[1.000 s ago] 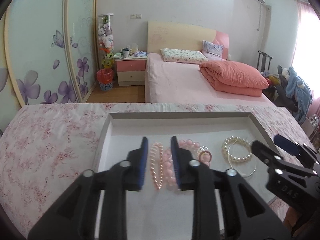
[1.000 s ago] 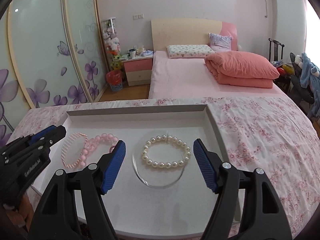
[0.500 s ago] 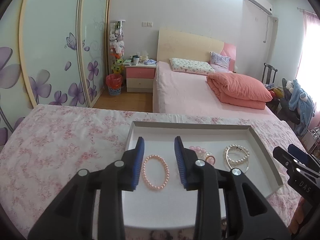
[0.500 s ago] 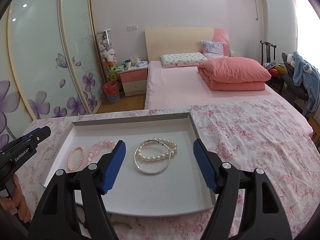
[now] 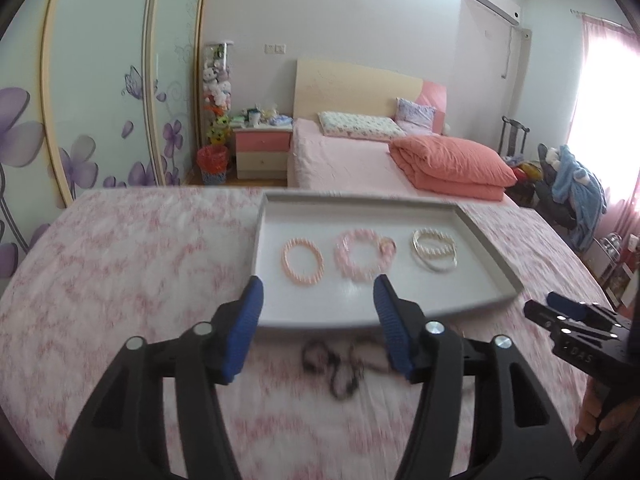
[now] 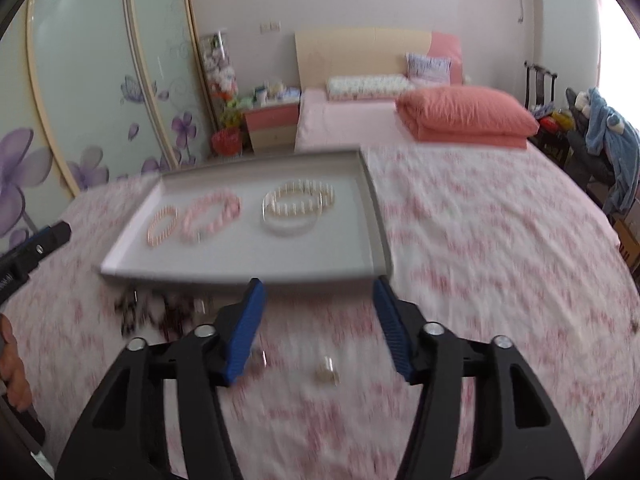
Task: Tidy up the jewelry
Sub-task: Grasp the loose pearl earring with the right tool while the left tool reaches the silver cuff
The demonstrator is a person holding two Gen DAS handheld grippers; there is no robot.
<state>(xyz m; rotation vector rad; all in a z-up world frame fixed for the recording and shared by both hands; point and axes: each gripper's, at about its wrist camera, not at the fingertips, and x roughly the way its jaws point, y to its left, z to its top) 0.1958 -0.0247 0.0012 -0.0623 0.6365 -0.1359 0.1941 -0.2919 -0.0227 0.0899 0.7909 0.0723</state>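
A grey tray (image 5: 490, 256) (image 6: 376, 216) lies on the floral cloth and holds a small pink bead bracelet (image 5: 303, 261) (image 6: 162, 226), a larger pink bracelet (image 5: 362, 259) (image 6: 212, 214), and a white pearl bracelet with a silver bangle (image 5: 435, 249) (image 6: 298, 208). A dark necklace (image 5: 336, 364) (image 6: 152, 312) lies on the cloth in front of the tray. Small pale pieces (image 6: 326, 372) lie between my right fingers. My left gripper (image 5: 318, 324) is open and empty, above the necklace. My right gripper (image 6: 318, 320) is open and empty, before the tray's near edge.
The floral cloth (image 5: 120, 280) covers the surface around the tray. Beyond it are a pink bed (image 5: 360, 160), a bedside table (image 5: 262, 148), a flowered sliding wardrobe (image 5: 100, 100) at left and a chair with clothes (image 5: 572, 188) at right.
Both grippers have pulled back from the tray. The left opened wider and left the small pink bracelet lying flat in the tray. The necklace and small pieces on the cloth came into view.
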